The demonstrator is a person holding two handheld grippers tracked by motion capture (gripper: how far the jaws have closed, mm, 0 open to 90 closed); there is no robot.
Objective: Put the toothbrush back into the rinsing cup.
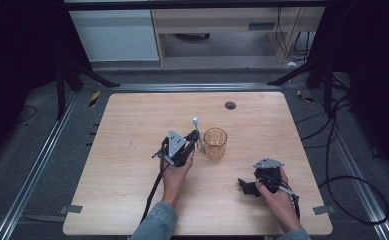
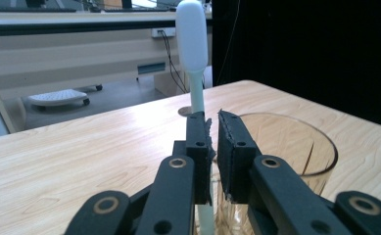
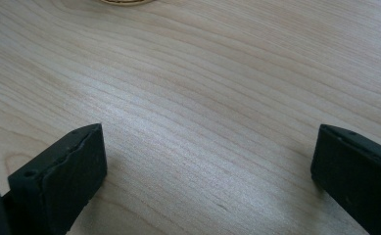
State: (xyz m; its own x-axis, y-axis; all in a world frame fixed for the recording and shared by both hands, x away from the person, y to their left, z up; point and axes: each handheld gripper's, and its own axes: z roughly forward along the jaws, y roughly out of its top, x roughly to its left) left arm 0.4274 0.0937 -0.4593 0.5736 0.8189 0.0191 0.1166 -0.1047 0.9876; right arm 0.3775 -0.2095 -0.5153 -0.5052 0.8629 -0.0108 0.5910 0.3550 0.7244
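A clear amber glass cup stands near the middle of the wooden table. My left gripper is just left of it, shut on the stem of a white toothbrush-like stick that rises upright beside the cup. In the left gripper view the jaws pinch the white stick with the cup's rim right behind them. My right gripper rests low near the front right of the table, open. In the right gripper view its fingers stand wide apart over bare wood.
A small round grommet sits near the table's far edge. Cables trail from both grippers toward the front edge. The cup's base edge peeks in at the top of the right gripper view. Black stands and cables flank the table.
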